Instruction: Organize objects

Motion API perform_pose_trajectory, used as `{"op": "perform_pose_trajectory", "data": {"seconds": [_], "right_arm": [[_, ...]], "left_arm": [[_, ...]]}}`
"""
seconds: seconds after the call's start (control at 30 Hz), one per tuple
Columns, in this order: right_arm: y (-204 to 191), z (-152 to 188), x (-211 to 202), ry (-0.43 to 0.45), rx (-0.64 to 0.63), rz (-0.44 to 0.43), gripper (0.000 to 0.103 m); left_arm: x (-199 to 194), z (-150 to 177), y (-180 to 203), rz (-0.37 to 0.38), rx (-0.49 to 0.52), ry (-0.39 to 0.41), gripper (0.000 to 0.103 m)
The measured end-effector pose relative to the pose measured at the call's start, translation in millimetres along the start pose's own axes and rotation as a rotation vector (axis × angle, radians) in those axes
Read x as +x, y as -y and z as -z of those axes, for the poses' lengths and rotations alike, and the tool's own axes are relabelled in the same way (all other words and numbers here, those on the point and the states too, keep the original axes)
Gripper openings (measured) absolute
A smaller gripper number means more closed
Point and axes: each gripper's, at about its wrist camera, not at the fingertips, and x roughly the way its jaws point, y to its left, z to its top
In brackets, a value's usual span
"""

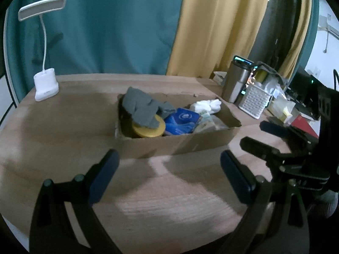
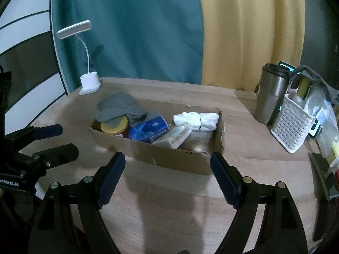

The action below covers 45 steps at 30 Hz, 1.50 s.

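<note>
A shallow cardboard box (image 1: 190, 146) (image 2: 169, 158) sits mid-table. It holds a grey cloth (image 1: 142, 108) (image 2: 118, 108), a yellow-lidded jar (image 1: 150, 129) (image 2: 113, 126), a blue packet (image 1: 182, 120) (image 2: 148, 129), a pale tissue pack (image 2: 173, 136) and a white cloth roll (image 1: 206, 105) (image 2: 197, 118). My left gripper (image 1: 169, 169) is open and empty just in front of the box. My right gripper (image 2: 167, 171) is open and empty near the box's front wall; it also shows in the left wrist view (image 1: 254, 135).
A white desk lamp (image 1: 45, 84) (image 2: 89, 82) stands at the table's back left. A steel tumbler (image 1: 235, 82) (image 2: 271, 93), a white slotted basket (image 1: 254, 103) (image 2: 292, 124) and clutter stand at the right. Teal and yellow curtains hang behind.
</note>
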Motion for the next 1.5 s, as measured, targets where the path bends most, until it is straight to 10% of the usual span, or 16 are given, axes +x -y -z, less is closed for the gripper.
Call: {"op": "perform_pose_trajectory", "data": {"seconds": [1.5], "right_arm": [[-8.4,26.6,-32.7,0.025,0.006,0.022,0.085]], "left_arm": [[-22.8,16.5,-0.2,-0.05,0.0,0.012,0.097]]}}
